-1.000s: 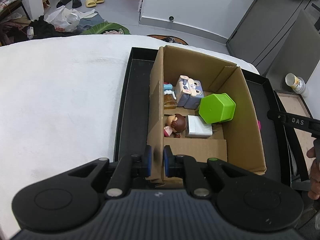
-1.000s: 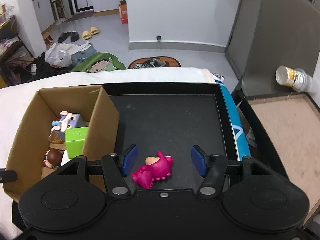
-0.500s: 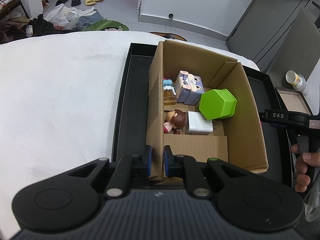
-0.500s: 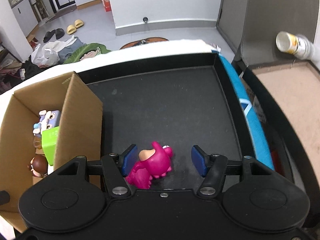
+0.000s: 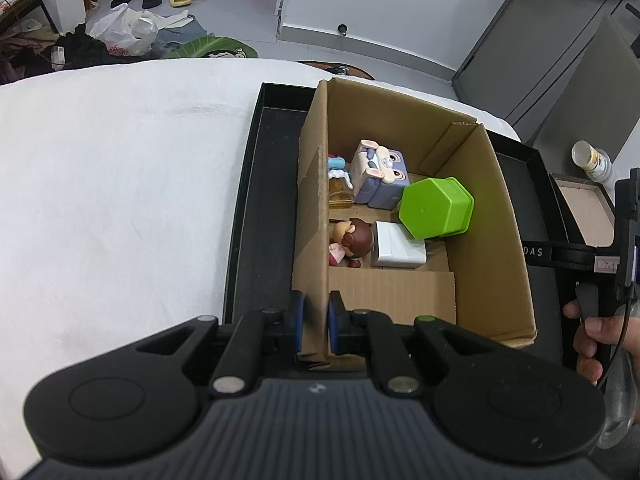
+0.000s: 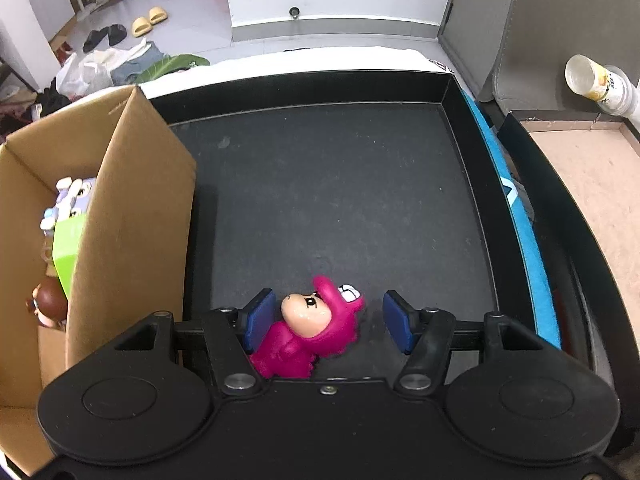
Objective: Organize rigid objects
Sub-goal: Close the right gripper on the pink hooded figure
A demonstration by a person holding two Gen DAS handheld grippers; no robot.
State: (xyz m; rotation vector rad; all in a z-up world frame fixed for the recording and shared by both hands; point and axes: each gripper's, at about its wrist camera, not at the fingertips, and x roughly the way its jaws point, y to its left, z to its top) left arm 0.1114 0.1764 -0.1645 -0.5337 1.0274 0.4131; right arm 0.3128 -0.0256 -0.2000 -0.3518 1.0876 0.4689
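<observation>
My left gripper is squeezed tight on the near end of the left wall of the brown cardboard box. One blue pad is on the outside of the wall and one is on the inside.

My right gripper is partly open. It points down at the small pink dinosaur toy with a peach face. The toy lies between the two blue pads. The left pad is right up against it. The right pad is apart from it, so the toy is not held.

The pink toy lies on the flat black tray, near the tray's front edge. The box stands on the same tray, at the tray's left side. The toy is just to the right of the box.

Inside the box, a green six-sided plastic cup lies tipped over by the right wall. Next to it is a purple block toy with a bunny face. A small doll with brown hair is by the left wall. A white square plug lies between the doll and the green cup.

The tray sits at the right side of the counter with a white cover. A hand shows at the right edge of the left view, holding the handle of the other gripper.
</observation>
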